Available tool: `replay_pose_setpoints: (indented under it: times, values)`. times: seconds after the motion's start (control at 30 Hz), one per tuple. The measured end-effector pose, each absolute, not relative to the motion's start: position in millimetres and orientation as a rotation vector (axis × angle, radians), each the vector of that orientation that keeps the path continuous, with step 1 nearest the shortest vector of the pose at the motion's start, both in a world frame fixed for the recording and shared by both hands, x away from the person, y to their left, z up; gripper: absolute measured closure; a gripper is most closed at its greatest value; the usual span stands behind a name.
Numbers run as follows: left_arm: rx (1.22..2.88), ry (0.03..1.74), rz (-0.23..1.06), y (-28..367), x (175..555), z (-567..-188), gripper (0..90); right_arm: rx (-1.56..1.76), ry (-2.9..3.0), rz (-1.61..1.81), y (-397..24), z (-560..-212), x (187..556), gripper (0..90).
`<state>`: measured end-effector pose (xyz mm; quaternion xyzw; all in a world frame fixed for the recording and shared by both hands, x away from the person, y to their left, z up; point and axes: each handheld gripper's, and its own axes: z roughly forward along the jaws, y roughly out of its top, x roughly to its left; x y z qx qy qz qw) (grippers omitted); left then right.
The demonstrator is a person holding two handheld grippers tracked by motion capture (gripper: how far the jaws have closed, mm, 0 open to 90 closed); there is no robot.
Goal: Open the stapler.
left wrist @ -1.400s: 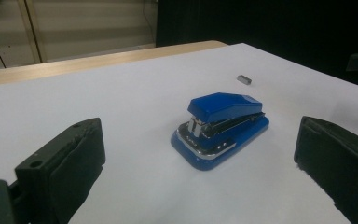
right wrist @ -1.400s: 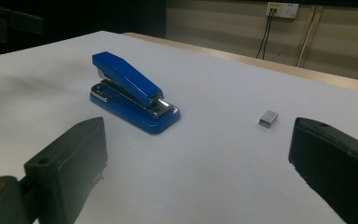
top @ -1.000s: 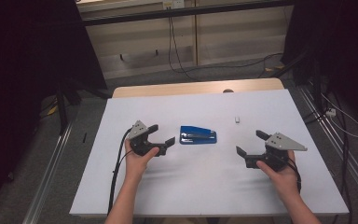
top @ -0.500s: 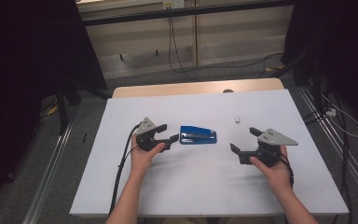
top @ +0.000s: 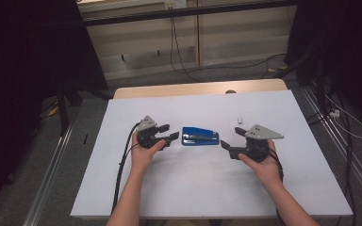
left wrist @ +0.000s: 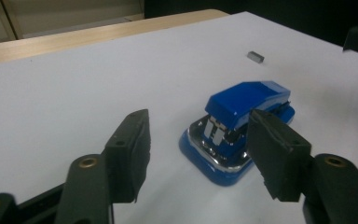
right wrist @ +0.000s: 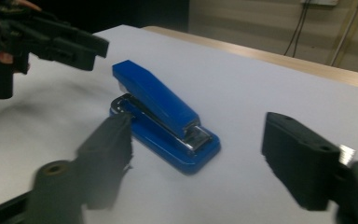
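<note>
A blue stapler (top: 200,136) lies flat in the middle of the white table top (top: 193,183). To its left is my left gripper (top: 169,132), open, its tips just short of the stapler's end. In the left gripper view the stapler (left wrist: 242,126) sits between and just beyond the spread jaws of the left gripper (left wrist: 200,140). My right gripper (top: 232,137) is open a little to the right of the stapler, apart from it. The right gripper view shows the stapler (right wrist: 163,112) ahead of the wide-open right gripper (right wrist: 198,126), with the left gripper (right wrist: 51,37) beyond.
A small pale block (top: 239,120) lies on the table behind the right gripper, and shows as a grey piece (left wrist: 255,56) in the left gripper view. A wooden strip (top: 198,88) runs along the table's far edge. Cables (top: 184,66) lie on the floor behind.
Both grippers have closed in on the stapler: the left one moved right to its end, the right one moved left toward it. Both stay open. The stapler has not moved.
</note>
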<state>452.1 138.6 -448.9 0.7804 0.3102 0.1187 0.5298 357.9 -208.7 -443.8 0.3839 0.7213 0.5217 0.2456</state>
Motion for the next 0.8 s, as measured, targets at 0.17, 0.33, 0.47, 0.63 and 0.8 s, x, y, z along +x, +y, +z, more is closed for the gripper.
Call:
replay_pose_setpoints:
  times: [0.17,0.33,0.47,0.63,0.8]
  values:
    - [1.893,0.752,0.293,136.8,456.8,-451.1,39.7,0.999,2.1,1.418,-195.8,-449.1,365.2,74.4]
    - [1.897,0.765,0.283,137.6,457.7,-450.5,42.1,0.97,2.196,1.387,-180.1,-452.0,374.0,90.0]
    - [1.909,0.757,0.277,136.8,457.6,-449.9,42.0,0.947,2.254,1.337,-162.1,-452.5,384.3,90.0]
    - [1.912,0.751,0.267,135.3,457.5,-450.3,42.0,0.916,2.271,1.285,-151.1,-452.5,391.9,90.0]
    - [1.921,0.753,0.259,134.8,458.5,-452.2,42.0,0.858,2.305,1.241,-138.8,-453.3,400.9,90.0]
